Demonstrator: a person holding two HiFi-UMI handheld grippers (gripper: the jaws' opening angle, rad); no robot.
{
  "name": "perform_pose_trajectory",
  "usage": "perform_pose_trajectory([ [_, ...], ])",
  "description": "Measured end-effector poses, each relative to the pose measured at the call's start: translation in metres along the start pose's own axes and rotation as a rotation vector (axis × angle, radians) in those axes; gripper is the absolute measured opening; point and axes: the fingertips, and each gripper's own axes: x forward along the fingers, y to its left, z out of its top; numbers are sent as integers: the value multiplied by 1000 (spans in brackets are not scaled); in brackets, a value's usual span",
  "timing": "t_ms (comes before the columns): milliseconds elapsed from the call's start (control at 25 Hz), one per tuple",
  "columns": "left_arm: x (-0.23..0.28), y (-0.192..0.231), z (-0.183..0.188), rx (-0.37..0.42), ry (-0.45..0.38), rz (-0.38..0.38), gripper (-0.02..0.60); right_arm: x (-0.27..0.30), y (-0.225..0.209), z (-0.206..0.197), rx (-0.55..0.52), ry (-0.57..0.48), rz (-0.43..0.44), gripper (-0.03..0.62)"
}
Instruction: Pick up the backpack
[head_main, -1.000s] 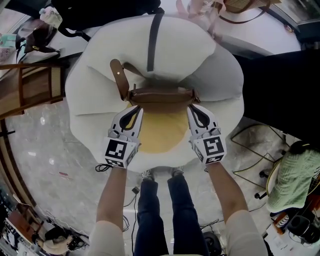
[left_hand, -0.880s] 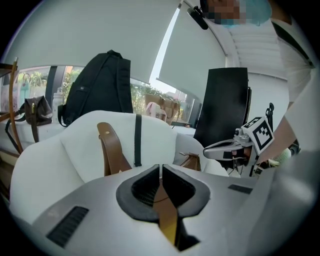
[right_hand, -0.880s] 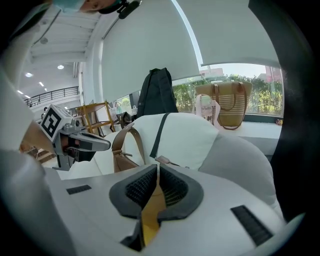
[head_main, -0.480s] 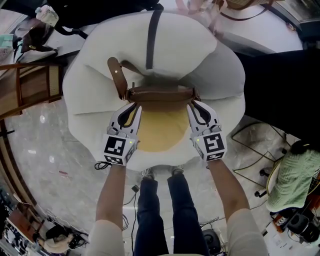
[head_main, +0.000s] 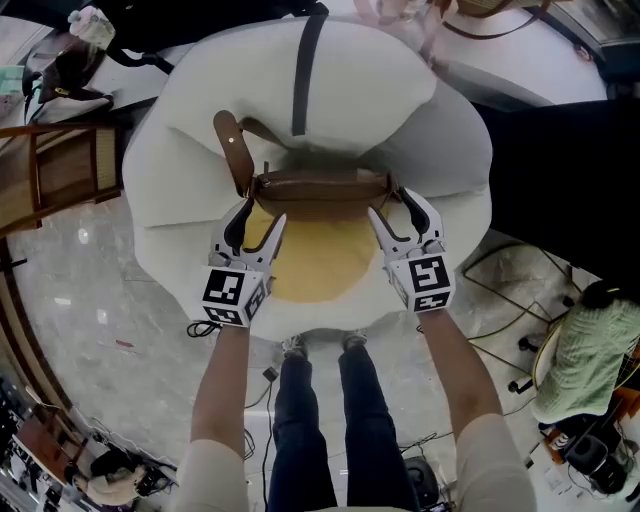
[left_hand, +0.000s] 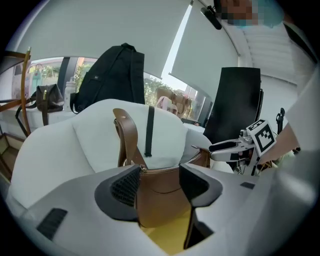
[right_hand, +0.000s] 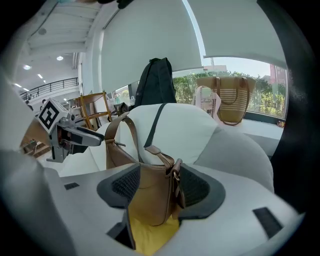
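The brown backpack (head_main: 322, 190) sits on the yellow cushion (head_main: 320, 265) of a white armchair (head_main: 190, 150), not yet lifted. The left gripper (head_main: 260, 213) and right gripper (head_main: 393, 205) flank it, fingers opening around one end each (no squeeze evident), so gripping and raising remain

Brown leather bag (head_main: 320, 190) stands upright on the yellow seat cushion (head_main: 320, 265), its back against the white armchair (head_main: 400, 110). The zip runs along its top, and its strap (head_main: 237, 150) arches up at the left end.
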Motion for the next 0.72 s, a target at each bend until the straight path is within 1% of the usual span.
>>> perform_pose_trajectory([
  [200, 2, 5, -6, -9, 14, 11, 253, 3, -5, -1, -39, 8, -4, 239],
  [240, 3, 7, -7, -11, 14, 14, 256, 4, -6, -2, -43, 12, -9, 253],
  [360, 4, 10, -7, -11, 7, 18, 258, 7, -12, -5, -30, 18, -12, 264],
  [560, 3, 9, -8, -3, -2, 20, 265, 13, -16, -10, -54, 31, 37, 288],
  [720, -1, 10, -12, -12, -15, 38, 290, 18, -17, -9, -67, 23, 62, 293],
])
